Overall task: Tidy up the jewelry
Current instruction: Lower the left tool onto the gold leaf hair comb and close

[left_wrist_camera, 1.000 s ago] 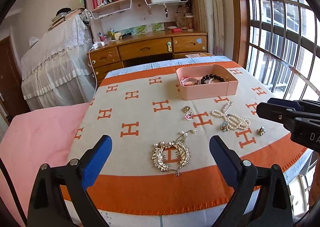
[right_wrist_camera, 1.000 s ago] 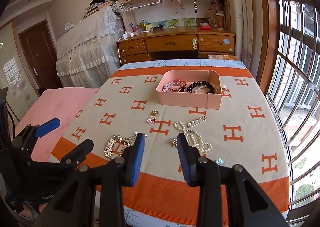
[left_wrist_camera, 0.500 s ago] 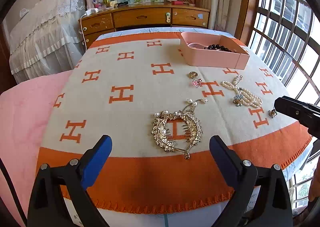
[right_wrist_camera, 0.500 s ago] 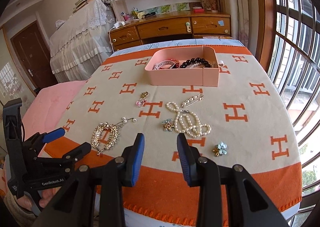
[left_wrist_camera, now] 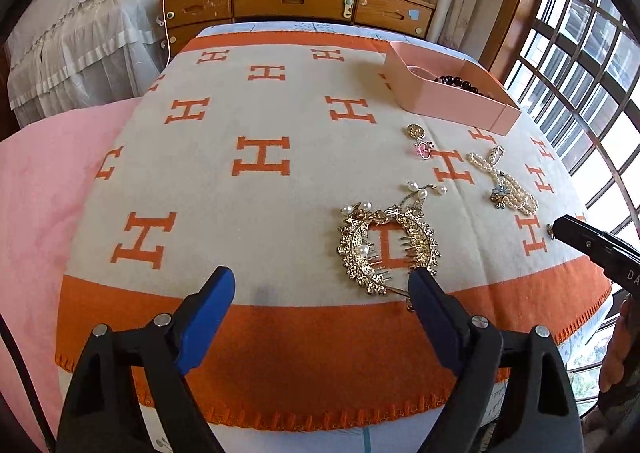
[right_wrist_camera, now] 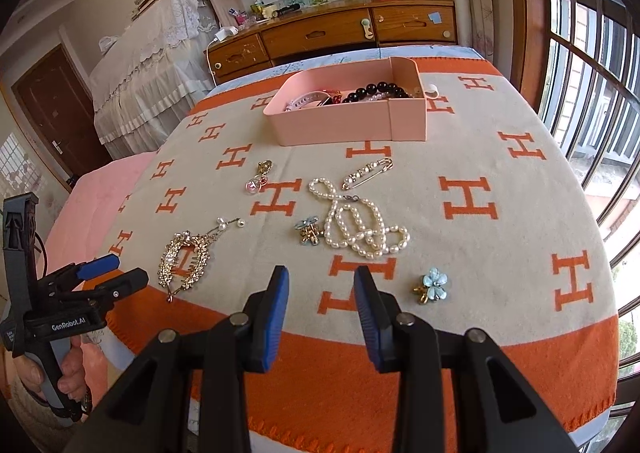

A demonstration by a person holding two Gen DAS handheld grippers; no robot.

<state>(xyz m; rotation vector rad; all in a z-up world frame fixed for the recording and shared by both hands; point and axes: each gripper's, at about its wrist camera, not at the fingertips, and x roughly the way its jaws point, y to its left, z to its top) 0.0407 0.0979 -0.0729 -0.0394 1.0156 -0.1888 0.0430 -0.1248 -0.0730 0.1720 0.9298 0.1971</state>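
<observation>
- While both tongs hung low over the blanket's (right_wrist_camera: 472, 157) near orange border, the left tongs (left_wrist_camera: 320, 285) were released wide, gripping nothing; their right finger (left_wrist_camera: 424, 293) sat at the near rim of the gold comb (left_wrist_camera: 386, 249).
- The right tongs (right_wrist_camera: 321, 285) were also released, with a narrower gap, and empty, aimed at an orange H.
- Just beyond them lay the pearl strand (right_wrist_camera: 360, 225), with a small blue-and-gold clip (right_wrist_camera: 308, 230) beside it on the left.
- A blue flower clip (right_wrist_camera: 432, 285) lay near the right finger.
- Farther off were a pearl pin (right_wrist_camera: 368, 172) and a pink charm (right_wrist_camera: 258, 177).
- At the far side stood the pink box (right_wrist_camera: 340, 125), holding dark beads (right_wrist_camera: 376, 90) and other pieces.
</observation>
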